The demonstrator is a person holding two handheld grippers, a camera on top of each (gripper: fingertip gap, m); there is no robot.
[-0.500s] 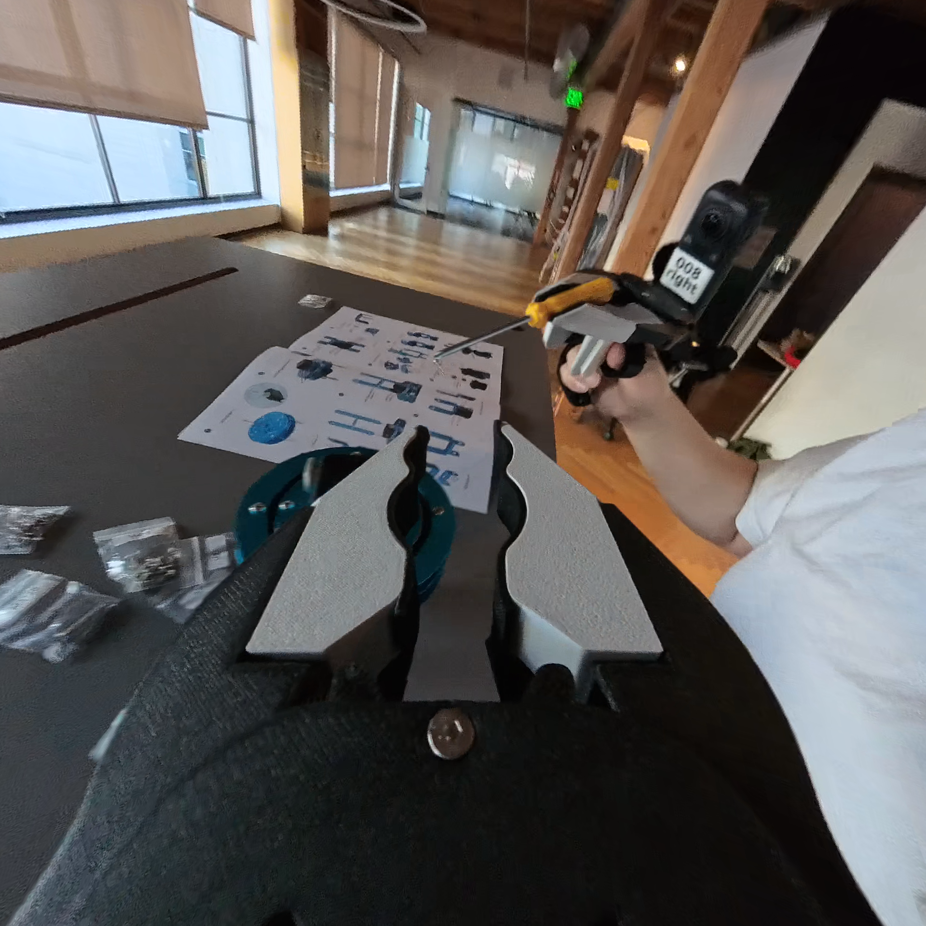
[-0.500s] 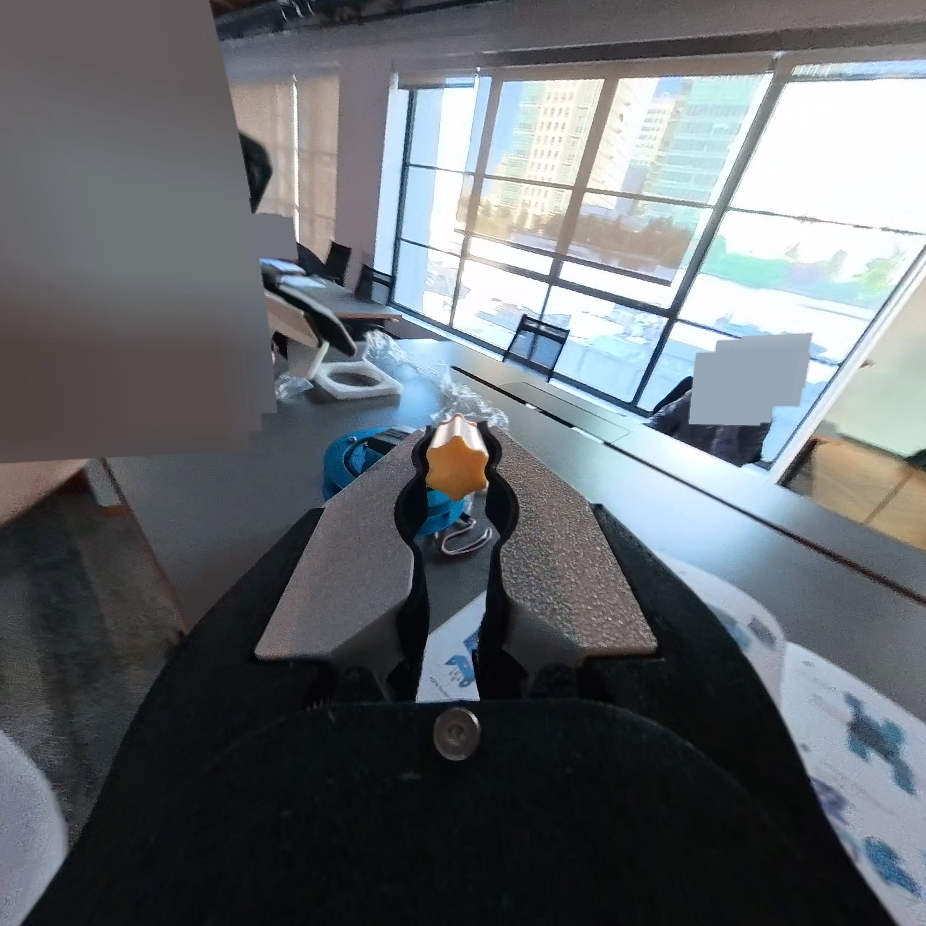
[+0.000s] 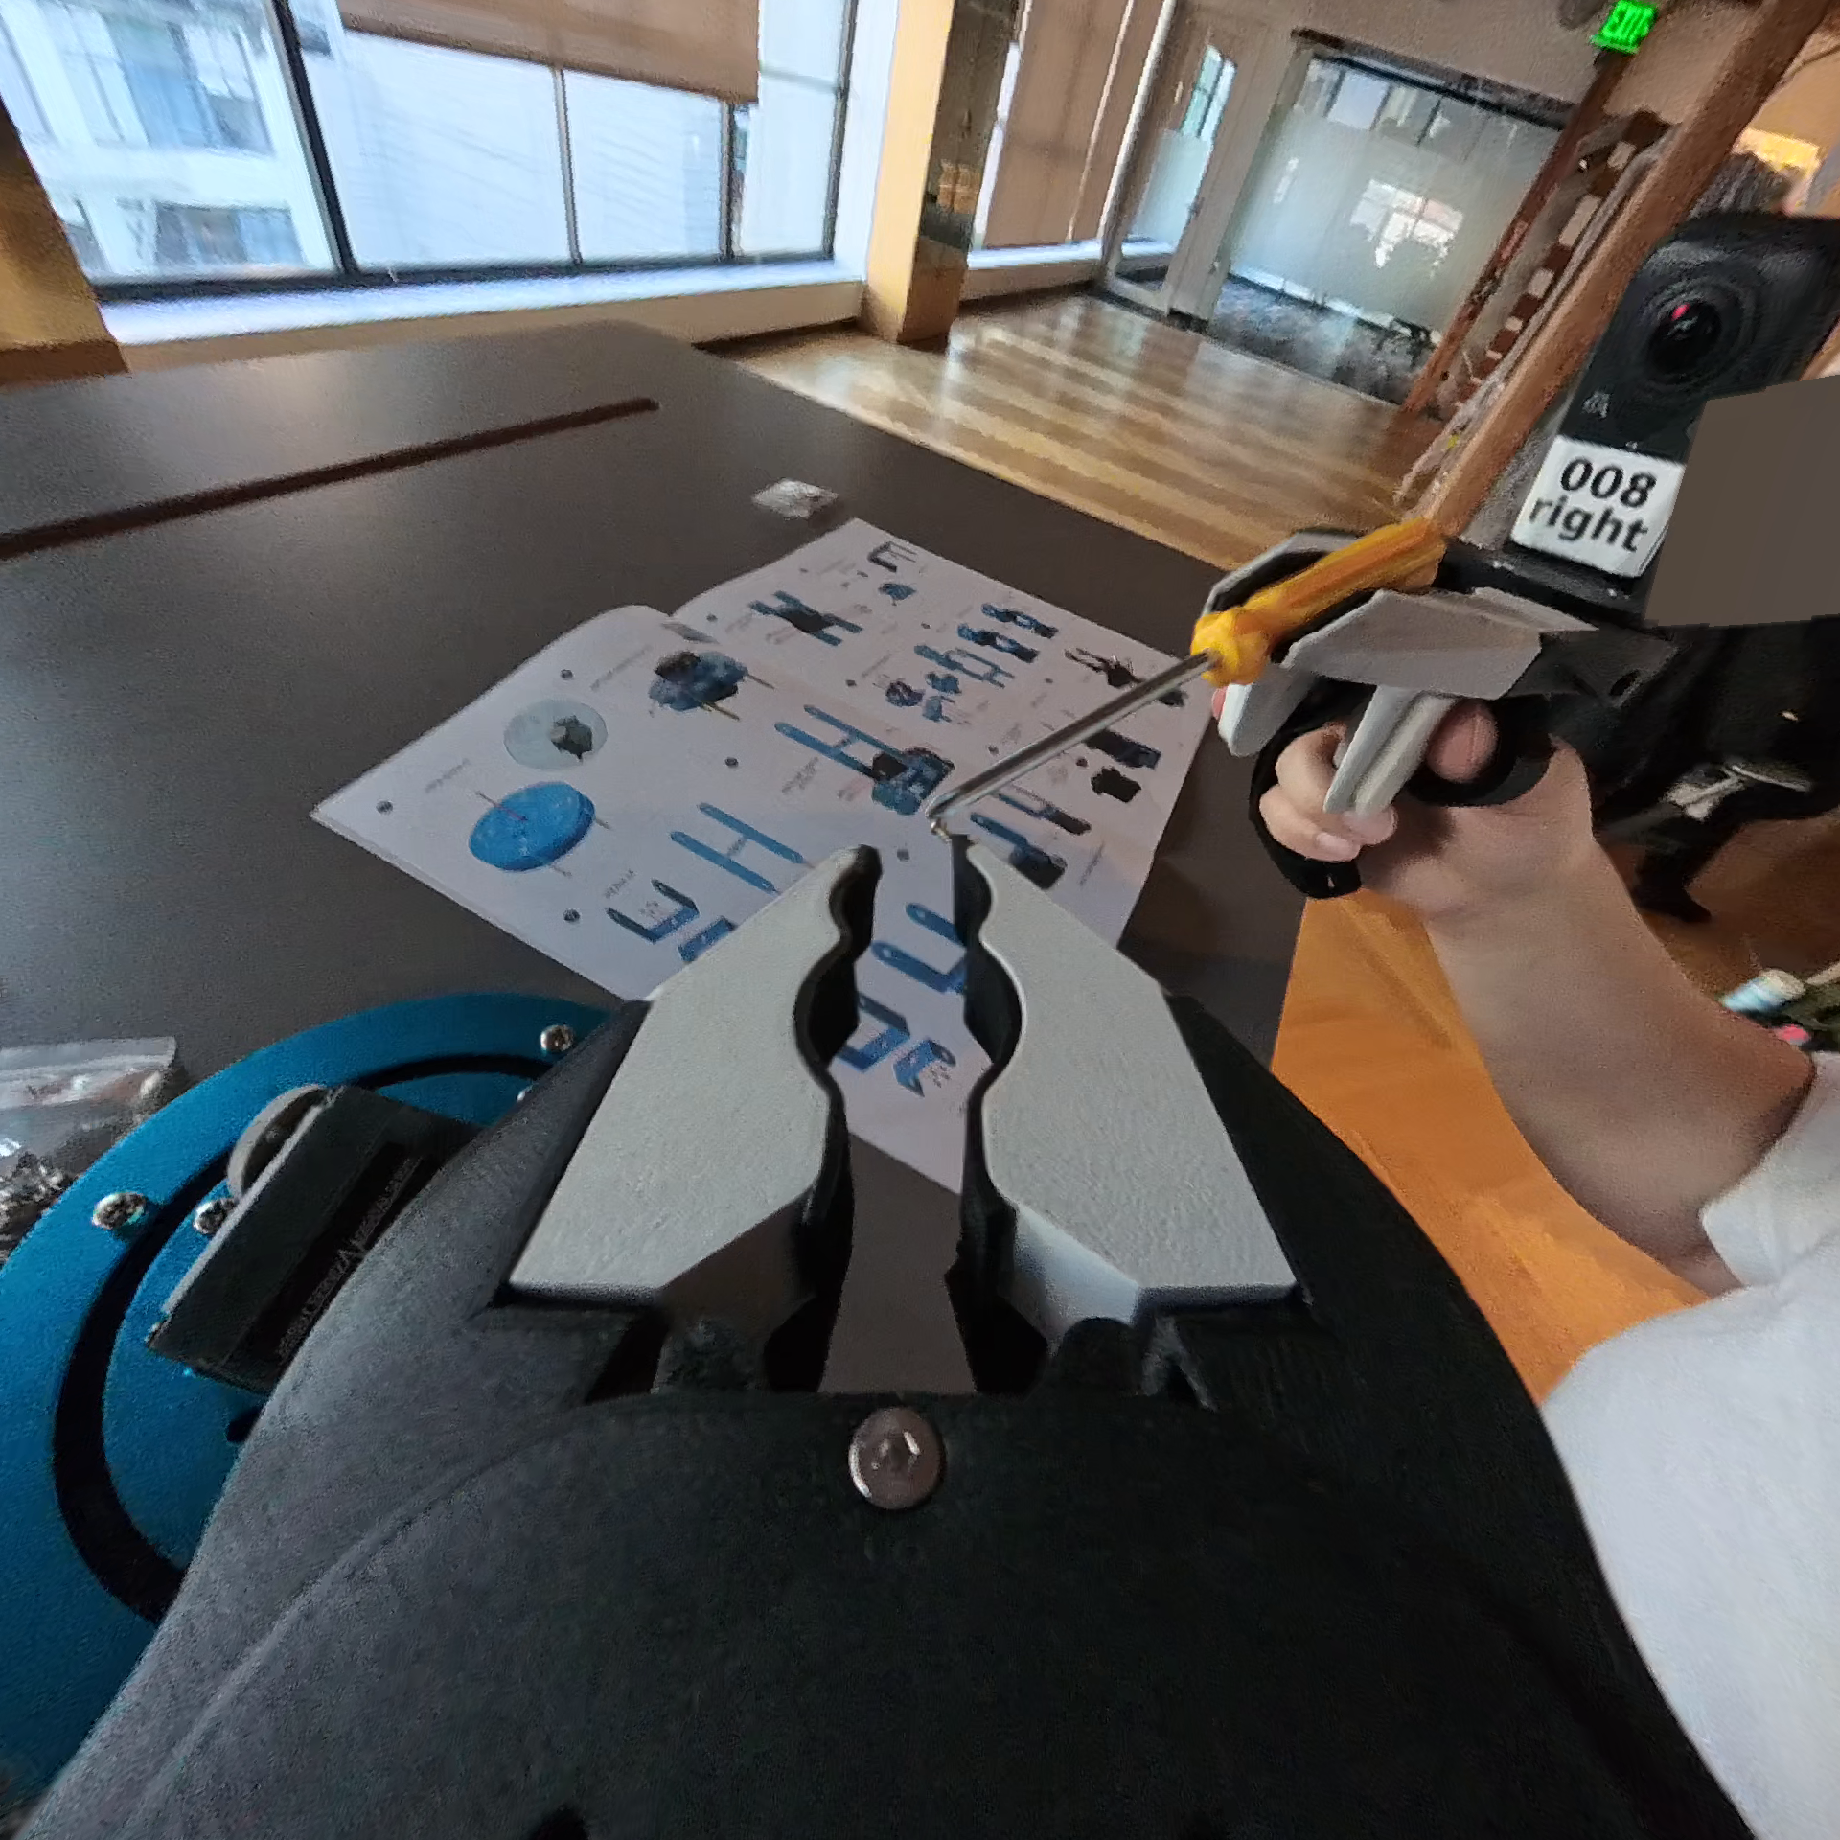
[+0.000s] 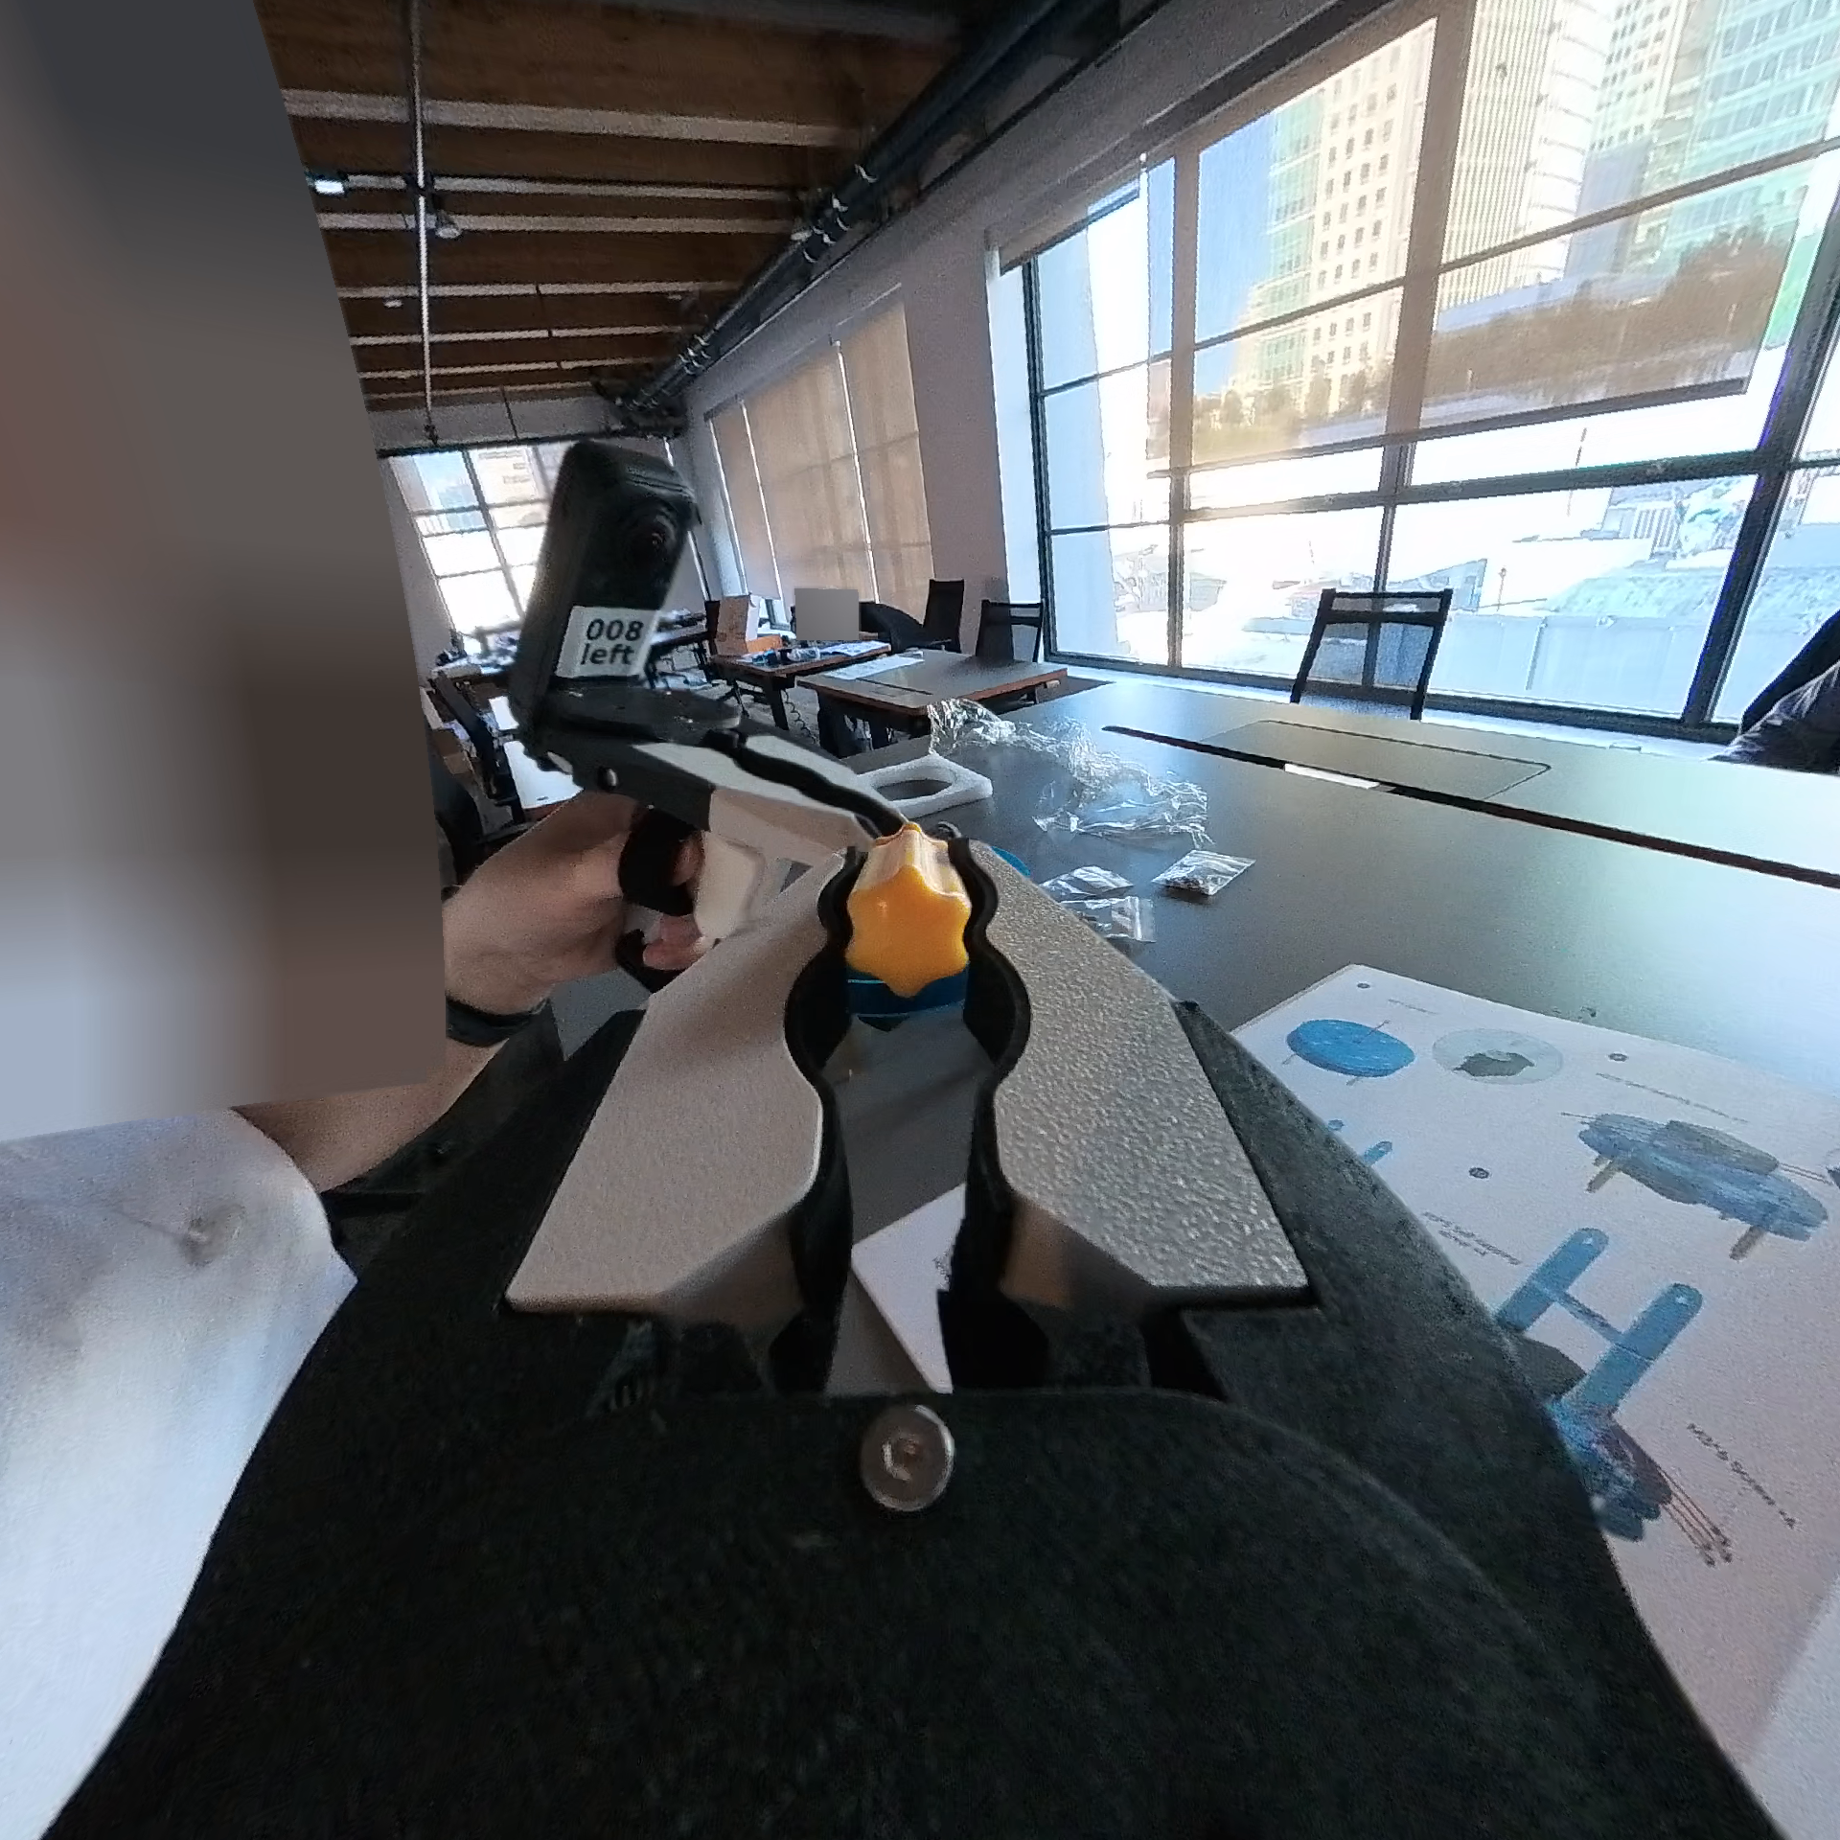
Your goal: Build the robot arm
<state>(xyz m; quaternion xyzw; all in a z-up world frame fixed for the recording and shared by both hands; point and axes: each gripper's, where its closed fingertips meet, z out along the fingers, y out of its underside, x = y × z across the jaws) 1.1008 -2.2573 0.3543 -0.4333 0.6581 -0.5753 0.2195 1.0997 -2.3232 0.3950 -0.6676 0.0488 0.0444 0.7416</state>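
The right gripper was clamped on the orange-yellow handle of a screwdriver, its fluted butt showing between the jaws in the right wrist view. Seen from the left wrist view, the tool's long axis ran from the handle at about two o'clock down toward the centre, and the thin steel shaft ended just beyond the fingertips of the left gripper, at its twelve o'clock; whether tip and finger touched could not be told. The left gripper held nothing, its jaws a narrow gap apart, and was the nearer one to the tip.

Under both lay a printed instruction sheet with blue part drawings, flat on the dark table. A blue round metal base with a black block screwed on it sat at the left gripper's eight o'clock, small clear bags of hardware beyond it.

Each gripper's camera mount carried a white printed label, and the sheet bore small captions; none is repeated here.
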